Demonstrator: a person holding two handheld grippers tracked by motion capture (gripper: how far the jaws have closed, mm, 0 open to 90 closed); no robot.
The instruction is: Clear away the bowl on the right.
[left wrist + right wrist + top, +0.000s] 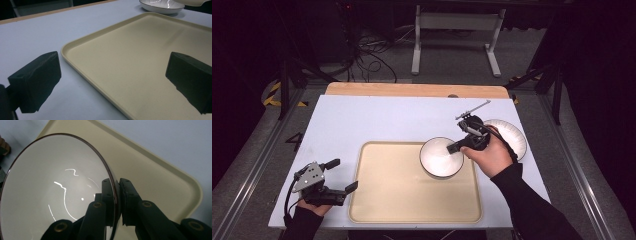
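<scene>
The right gripper (456, 146) has its jaws pinched on the rim of a white bowl (441, 157), one jaw inside the wall and one outside, the dark rim line running between them. In the right gripper view the bowl (57, 195) spreads out to the left of the jaws and looks empty: glossy white inside, with a few curled light reflections. It is tilted, and I cannot tell whether it rests on anything. Beyond and to the right of those jaws lies a beige tray (160, 182), whose bare floor shows nothing on it.

From the high view the bowl sits over the far right corner of the tray (412, 200), with the right hand (489, 155) behind the gripper. Just behind that hand, on the pale blue table (362, 120), lies a white plate (512, 132) with fine lines along its rim; what shows of it is bare.

The left gripper (343, 176) has its jaws spread wide, holding nothing. The tray's near corner (140, 65) lies between and ahead of them. Far ahead of these jaws the plate (162, 7) shows, a dark line at its rim.

I can read no label or writing on the bowl, plate or tray.
</scene>
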